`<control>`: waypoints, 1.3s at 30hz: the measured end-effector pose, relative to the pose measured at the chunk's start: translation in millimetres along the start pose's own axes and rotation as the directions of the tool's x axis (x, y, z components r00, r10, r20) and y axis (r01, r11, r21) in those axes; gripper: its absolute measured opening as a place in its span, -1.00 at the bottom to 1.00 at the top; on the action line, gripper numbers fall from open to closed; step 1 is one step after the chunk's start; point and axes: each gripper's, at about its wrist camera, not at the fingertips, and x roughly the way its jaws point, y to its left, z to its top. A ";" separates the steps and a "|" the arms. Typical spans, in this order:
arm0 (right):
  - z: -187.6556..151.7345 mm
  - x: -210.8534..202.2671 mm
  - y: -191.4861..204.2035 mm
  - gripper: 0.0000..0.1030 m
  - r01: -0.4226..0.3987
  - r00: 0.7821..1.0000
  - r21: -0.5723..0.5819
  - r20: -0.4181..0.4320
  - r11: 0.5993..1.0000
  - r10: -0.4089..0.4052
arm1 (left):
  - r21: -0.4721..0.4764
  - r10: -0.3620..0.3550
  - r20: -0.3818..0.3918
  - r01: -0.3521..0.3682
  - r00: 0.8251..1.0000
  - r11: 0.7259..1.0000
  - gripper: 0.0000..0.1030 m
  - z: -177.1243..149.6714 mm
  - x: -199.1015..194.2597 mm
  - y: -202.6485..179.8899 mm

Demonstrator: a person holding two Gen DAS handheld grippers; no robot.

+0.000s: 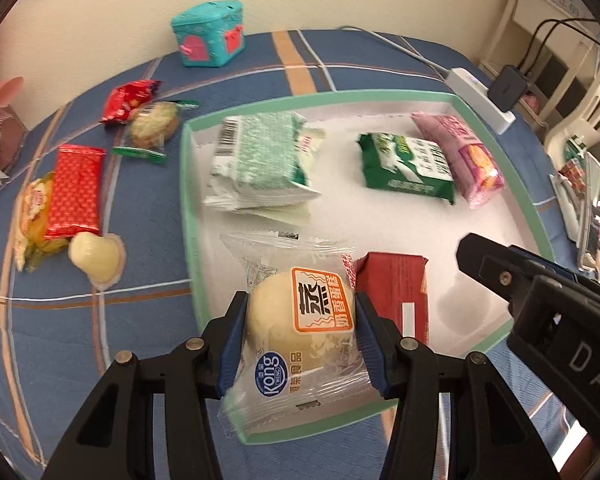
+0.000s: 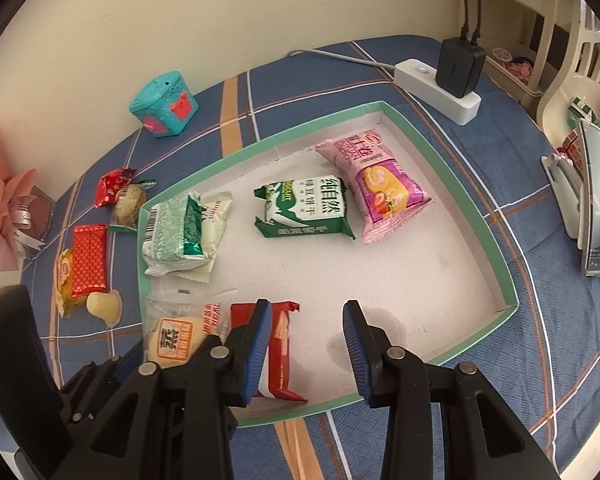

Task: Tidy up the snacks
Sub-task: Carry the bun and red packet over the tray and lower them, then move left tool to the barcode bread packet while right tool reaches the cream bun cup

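Note:
My left gripper point(image 1: 300, 336) is shut on a round pale bun in a clear wrapper point(image 1: 304, 312), its blue pads pressing both sides, at the near left corner of the green-rimmed white tray point(image 1: 188, 200). Right beside the bun a red packet point(image 1: 396, 300) lies in the tray. In the right wrist view, my right gripper point(image 2: 308, 344) hovers over the tray's near edge point(image 2: 340, 402) with its fingers apart and nothing between them; the red packet point(image 2: 280, 344) sits just behind its left finger. Deeper in the tray lie green-and-white packets point(image 1: 260, 160), a green biscuit pack point(image 2: 304, 208) and a pink pack point(image 2: 376, 188).
On the blue plaid cloth left of the tray lie a red packet point(image 1: 76, 192), a jelly cup point(image 1: 96, 256), a cookie point(image 1: 156, 124) and a red candy point(image 1: 128, 100). A teal box point(image 1: 210, 34) stands by the wall. A power strip point(image 2: 436, 84) and a phone stand point(image 2: 596, 200) are at the right.

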 end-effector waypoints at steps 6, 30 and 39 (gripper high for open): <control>0.7 1.5 -3.5 -0.23 0.008 1.000 0.008 -0.003 1.000 -0.008 | 0.003 -0.044 -0.002 0.044 0.999 0.999 0.07 -2.0 0.8 -5.2; 0.6 0.8 5.0 -0.21 -0.007 1.000 -0.007 0.019 1.000 0.007 | -0.327 0.125 0.072 -0.095 0.990 0.940 0.91 2.1 -44.6 98.9; -1.6 1.0 30.4 0.84 -0.060 0.997 -0.062 0.052 0.996 0.063 | -0.502 0.273 0.033 -0.221 0.961 0.836 0.93 -0.1 -55.5 184.8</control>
